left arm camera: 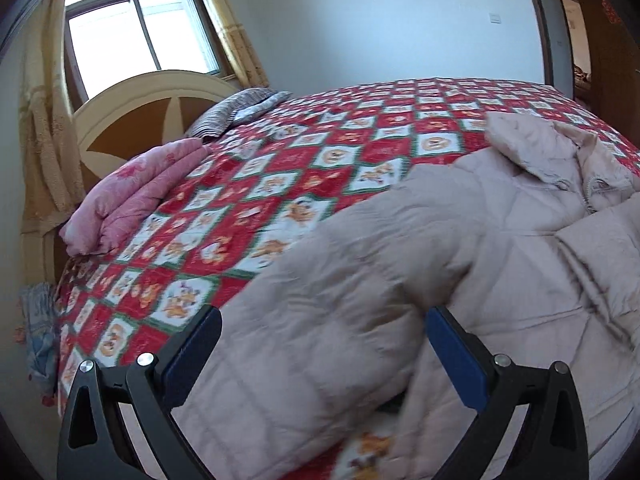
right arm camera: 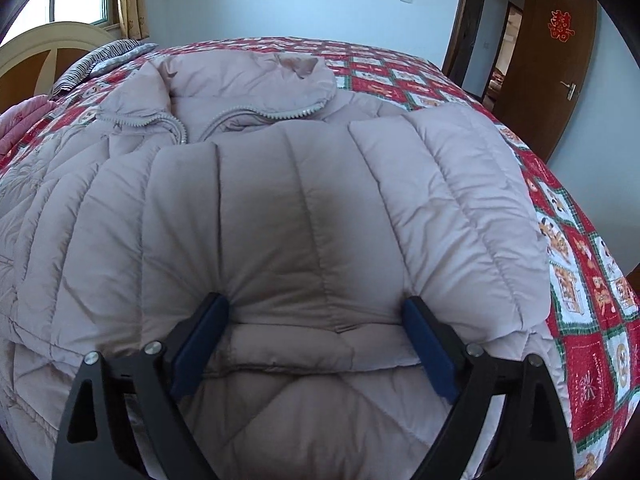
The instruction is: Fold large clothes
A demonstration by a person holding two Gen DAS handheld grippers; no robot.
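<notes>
A: Left wrist view: what is seen around the work?

B: A bed point(left arm camera: 248, 216) covered by a red, white and green patchwork quilt is shown. A folded pink blanket point(left arm camera: 132, 196) and a striped pillow point(left arm camera: 236, 110) are laid near the cream headboard point(left arm camera: 144, 120), under a bright window point(left arm camera: 136, 28) with yellow curtains. No writing can be read here.

A: And the garment?

B: A pale pink quilted puffer jacket point(left arm camera: 480, 240) is spread on the quilt, its collar turned toward the far side. A padded sleeve, blurred, is seen between the fingers of the left gripper point(left arm camera: 324, 354), whose jaws are spread wide.

A: Right wrist view: what is shown?

B: The same bed is seen, with a brown door point(right arm camera: 560, 64) on the right carrying a red paper ornament point(right arm camera: 561, 26); its characters cannot be read with certainty. The jacket point(right arm camera: 280, 184) fills the view, zipper point(right arm camera: 280, 114) open at the collar, a folded panel laid across its middle. The right gripper point(right arm camera: 316, 340) is held apart, blue pads pressing into the padded fold on either side.
</notes>
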